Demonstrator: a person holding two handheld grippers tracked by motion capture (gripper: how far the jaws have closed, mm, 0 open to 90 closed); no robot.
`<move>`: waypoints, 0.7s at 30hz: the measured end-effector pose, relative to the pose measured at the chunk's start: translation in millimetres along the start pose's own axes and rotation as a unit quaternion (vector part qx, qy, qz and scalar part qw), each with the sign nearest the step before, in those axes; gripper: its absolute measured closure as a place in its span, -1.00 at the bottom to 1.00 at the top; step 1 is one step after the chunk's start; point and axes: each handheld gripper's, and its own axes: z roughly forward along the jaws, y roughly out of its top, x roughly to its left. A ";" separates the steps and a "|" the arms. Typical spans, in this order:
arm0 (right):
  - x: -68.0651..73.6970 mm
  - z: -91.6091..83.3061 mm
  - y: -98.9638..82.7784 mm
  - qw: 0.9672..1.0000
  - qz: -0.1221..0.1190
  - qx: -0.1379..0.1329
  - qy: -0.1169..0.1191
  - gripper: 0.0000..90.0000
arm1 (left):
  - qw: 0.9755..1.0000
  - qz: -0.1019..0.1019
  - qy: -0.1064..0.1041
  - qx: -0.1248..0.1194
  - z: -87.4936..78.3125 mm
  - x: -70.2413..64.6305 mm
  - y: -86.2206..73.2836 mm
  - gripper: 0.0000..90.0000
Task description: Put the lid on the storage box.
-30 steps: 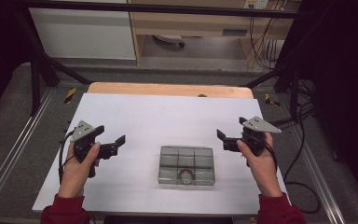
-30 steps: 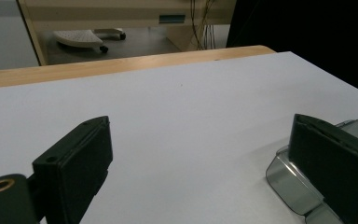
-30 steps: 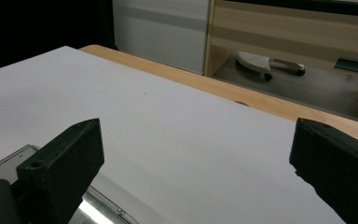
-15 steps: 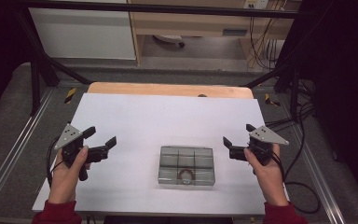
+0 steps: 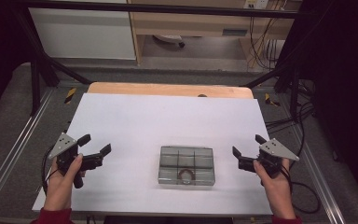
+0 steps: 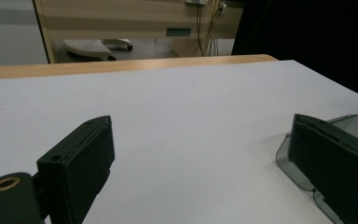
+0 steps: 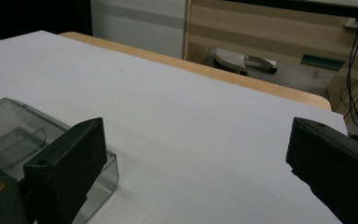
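Near the counter's [image 5: 168, 116] left edge, toward its near corner, the left claw [image 5: 94, 148] is hovering released, jaws spread wide with nothing between them, and is pointing toward the middle. In the left gripper view its jaws are framing bare white surface, with a corner of the clear compartment box [image 6: 349, 126] peeking behind the right-hand jaw. That box [image 5: 186, 165] is sitting at the middle of the counter close to the near edge, a small ring [image 5: 185, 174] lying in its near middle compartment. Near the right edge, the right claw [image 5: 248, 145] is also hanging released and empty, well apart from the box [image 7: 28, 130].
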 end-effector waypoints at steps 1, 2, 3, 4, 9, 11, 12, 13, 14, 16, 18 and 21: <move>-0.3 -1.2 -3.0 1.000 0.003 0.002 0.001 -0.88 | 1.000 -0.001 0.002 0.004 0.5 0.1 -2.7 -0.84; -0.4 -1.9 -5.2 1.000 0.005 0.002 0.000 -0.88 | 1.000 -0.001 0.003 0.008 1.0 0.2 -5.5 -0.84; -0.1 -2.3 -7.0 1.000 0.007 0.002 0.001 -0.89 | 1.000 -0.001 0.003 0.012 1.4 0.3 -8.0 -0.83; 0.5 -2.5 -8.5 1.000 0.006 0.004 0.001 -0.90 | 1.000 -0.002 0.004 0.015 1.6 0.5 -10.2 -0.84; 4.9 -1.9 -16.6 1.000 -0.005 0.011 -0.001 -0.91 | 1.000 -0.001 0.009 0.027 2.6 2.8 -17.6 -0.84; 7.0 -0.7 -23.3 1.000 -0.008 0.013 -0.008 -0.92 | 0.999 0.001 0.013 0.035 4.7 3.1 -21.7 -0.83; 8.1 0.7 -27.1 1.000 -0.014 0.018 -0.010 -0.92 | 0.999 0.001 0.014 0.038 6.3 3.1 -23.9 -0.83; 9.9 1.8 -30.8 1.000 -0.014 0.024 -0.010 -0.93 | 0.999 0.001 0.014 0.043 8.0 3.0 -26.1 -0.83; 11.6 3.1 -34.6 0.999 -0.015 0.031 -0.006 -0.93 | 0.999 -0.001 0.014 0.047 9.7 2.1 -28.4 -0.83; 14.3 6.0 -39.9 0.999 -0.017 0.049 0.000 -0.93 | 0.998 0.003 0.010 0.055 13.0 0.3 -32.0 -0.83; 15.1 11.3 -44.7 0.998 -0.005 0.066 0.004 -0.93 | 0.998 0.003 0.014 0.068 17.2 -1.5 -36.0 -0.84; 16.8 20.3 -51.0 0.996 0.015 0.084 0.016 -0.93 | 0.996 0.004 0.024 0.089 23.5 -4.9 -41.0 -0.80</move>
